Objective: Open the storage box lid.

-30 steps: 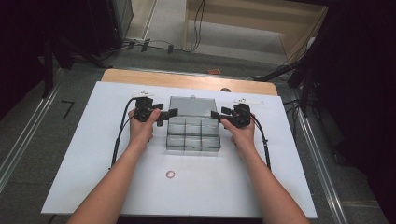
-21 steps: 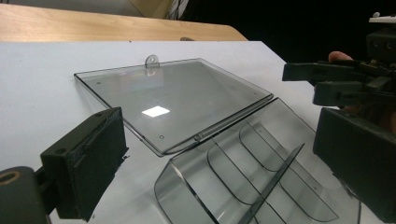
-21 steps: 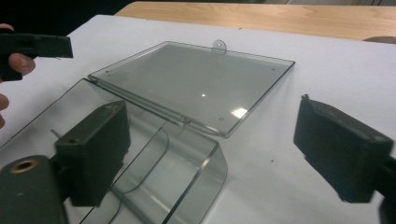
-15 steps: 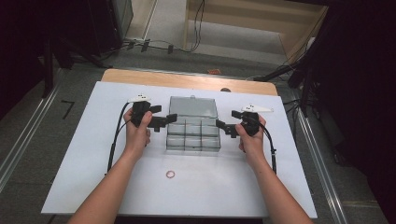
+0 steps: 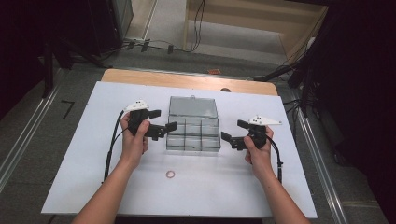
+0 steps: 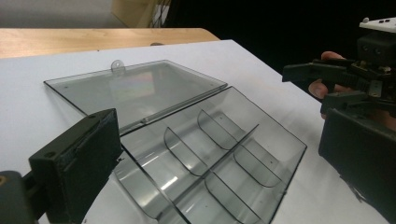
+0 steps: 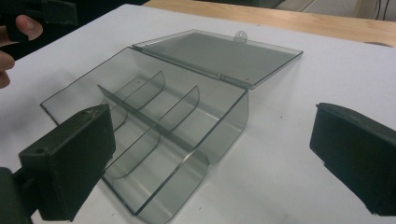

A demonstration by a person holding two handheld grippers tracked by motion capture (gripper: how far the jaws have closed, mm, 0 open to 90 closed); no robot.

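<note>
The clear plastic box [image 5: 193, 135] lies open in the middle of the white desk [image 5: 84, 140], its lid [image 5: 193, 107] folded flat toward twelve o'clock and its long axis running nine to three. The left claw [image 5: 163, 124] sits at the box's nine o'clock, just beside its wall, and the right claw [image 5: 231, 131] at its three o'clock, a little further off, so the left one is nearer. Both claws have just been opening and now stand spread wide, with nothing gripped and no pad touching the box. A small ring [image 5: 170, 174] rests on the desk at the box's six o'clock, between the two forearms, nearer the left hand [image 5: 134, 140].
</note>
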